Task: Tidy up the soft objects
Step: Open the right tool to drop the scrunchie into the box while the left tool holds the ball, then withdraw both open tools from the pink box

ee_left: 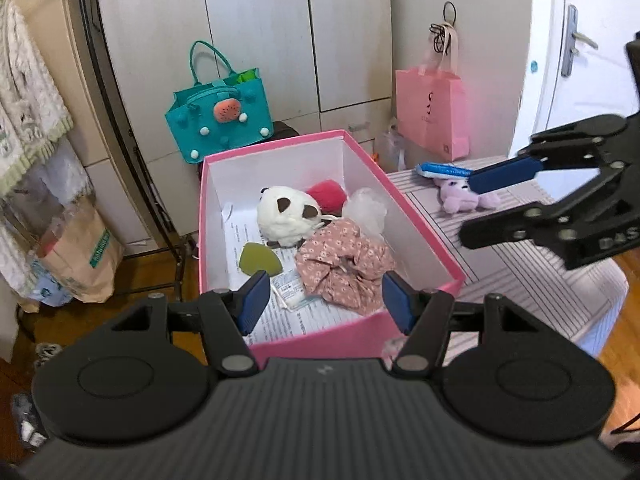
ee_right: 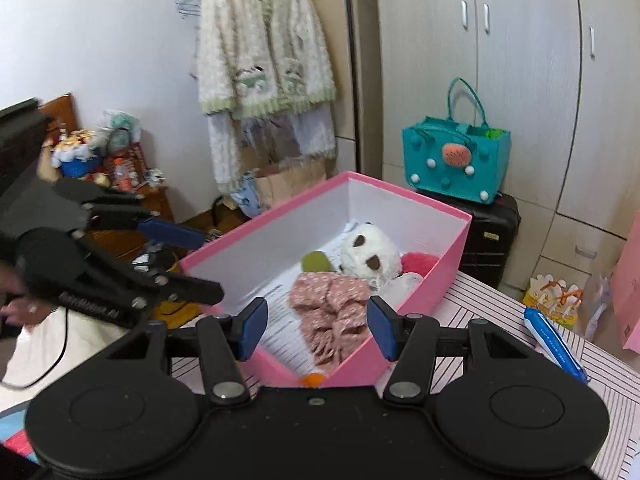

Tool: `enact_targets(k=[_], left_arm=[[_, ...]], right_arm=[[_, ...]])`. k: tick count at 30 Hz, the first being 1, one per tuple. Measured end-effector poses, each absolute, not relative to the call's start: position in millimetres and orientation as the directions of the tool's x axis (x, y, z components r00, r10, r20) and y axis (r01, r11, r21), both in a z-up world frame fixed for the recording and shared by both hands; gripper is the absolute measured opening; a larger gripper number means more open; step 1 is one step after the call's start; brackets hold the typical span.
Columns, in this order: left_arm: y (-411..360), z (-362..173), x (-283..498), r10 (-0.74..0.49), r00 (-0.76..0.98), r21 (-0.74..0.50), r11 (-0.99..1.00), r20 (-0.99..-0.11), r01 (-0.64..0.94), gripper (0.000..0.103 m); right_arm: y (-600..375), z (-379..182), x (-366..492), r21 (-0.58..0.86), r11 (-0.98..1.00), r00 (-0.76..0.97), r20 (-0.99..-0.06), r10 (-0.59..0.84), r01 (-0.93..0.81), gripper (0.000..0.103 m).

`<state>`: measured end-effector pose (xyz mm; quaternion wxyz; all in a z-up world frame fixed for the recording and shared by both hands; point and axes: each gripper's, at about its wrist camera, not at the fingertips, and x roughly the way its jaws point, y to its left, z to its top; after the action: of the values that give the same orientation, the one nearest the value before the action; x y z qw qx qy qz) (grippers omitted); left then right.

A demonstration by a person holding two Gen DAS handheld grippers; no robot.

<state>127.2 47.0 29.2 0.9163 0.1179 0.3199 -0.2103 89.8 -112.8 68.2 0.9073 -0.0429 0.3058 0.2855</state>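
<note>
Now both grippers hang over the pink box (ee_left: pixel 332 340), and nothing is in either one. The left gripper (ee_left: pixel 324 300) has its fingers open, with only air between them. The right gripper (ee_right: pixel 316 328) is open and empty too.

Soft things already lie in the box: a white panda toy (ee_left: pixel 286 216), a red fluffy thing (ee_left: pixel 328 196), a pink flowery cloth (ee_left: pixel 344 268) and a small green piece (ee_left: pixel 258 260). The cloth sits in front, just under both grippers.

One soft toy is not put away yet, I think. A small purple plush (ee_left: pixel 464 198) lies on the striped desk (ee_left: pixel 540 280), to the right of the box. A blue packet (ee_left: pixel 440 170) lies just beside it.

So the next job is likely to fetch that purple plush. The right gripper is nearest to it. It would need to reach past the box, close softly on the plush, and lift it over the box wall.

The packet is close, so it could get grabbed by mistake. A teal bag (ee_right: pixel 456 160) and a pink bag (ee_left: pixel 432 116) stand behind, well apart.
</note>
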Motion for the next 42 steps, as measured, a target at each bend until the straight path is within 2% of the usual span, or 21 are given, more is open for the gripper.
enact_targets(k=[5,11,17,20,23,34,35,36,37,42], left_arm=[[37.4,41.2,102.1,-0.315,0.684,0.104,0.861,-0.658,0.497,0.063],[27.8,47.0,74.9,-0.348,0.665,0.110,0.832,-0.660,0.544,0.072],[13.4,39.0,59.6,-0.382,0.629,0.091,0.805,-0.678,0.587,0.075],[3.5,35.3,56.7,-0.398,0.593,0.076,0.784,-0.700,0.616,0.077],[-10.2,31.0,54.9,-0.398,0.583,0.091,0.768,-0.708,0.635,0.084],[-61.8,-2.9,64.6,-0.510,0.523,0.048,0.683,-0.683,0.729,0.087],[-65.6,-8.0,66.5,-0.513,0.531,0.053,0.684,-0.675,0.728,0.087],[-69.0,-12.3,68.8,-0.518,0.534,0.053,0.682,-0.668,0.729,0.087],[-72.2,-16.1,71.2,-0.532,0.532,0.044,0.679,-0.658,0.733,0.087],[-89.1,-24.1,90.1,-0.597,0.505,-0.064,0.683,-0.623,0.728,0.096]], right_arm=[[-125.6,84.2,50.0,0.066,0.829,0.672,-0.552,0.494,-0.555,0.062],[-142.0,93.4,7.2,0.029,0.823,0.690,-0.528,0.495,-0.568,0.068],[-161.8,83.9,-25.8,0.021,0.835,0.694,-0.544,0.471,-0.550,0.069],[-174.2,77.9,-36.4,0.023,0.849,0.701,-0.554,0.450,-0.527,0.073],[-189.7,69.0,-44.7,0.025,0.870,0.717,-0.555,0.421,-0.492,0.083],[-245.2,15.4,-33.3,0.147,0.915,0.725,-0.569,0.388,-0.375,0.084],[-247.5,9.4,-31.1,0.157,0.915,0.723,-0.570,0.391,-0.371,0.085],[-249.2,1.9,-28.4,0.160,0.919,0.728,-0.567,0.385,-0.362,0.090],[-252.0,-5.0,-27.6,0.152,0.925,0.737,-0.565,0.371,-0.349,0.095],[-253.5,-31.5,-9.9,0.055,0.963,0.770,-0.590,0.245,-0.264,0.096]])
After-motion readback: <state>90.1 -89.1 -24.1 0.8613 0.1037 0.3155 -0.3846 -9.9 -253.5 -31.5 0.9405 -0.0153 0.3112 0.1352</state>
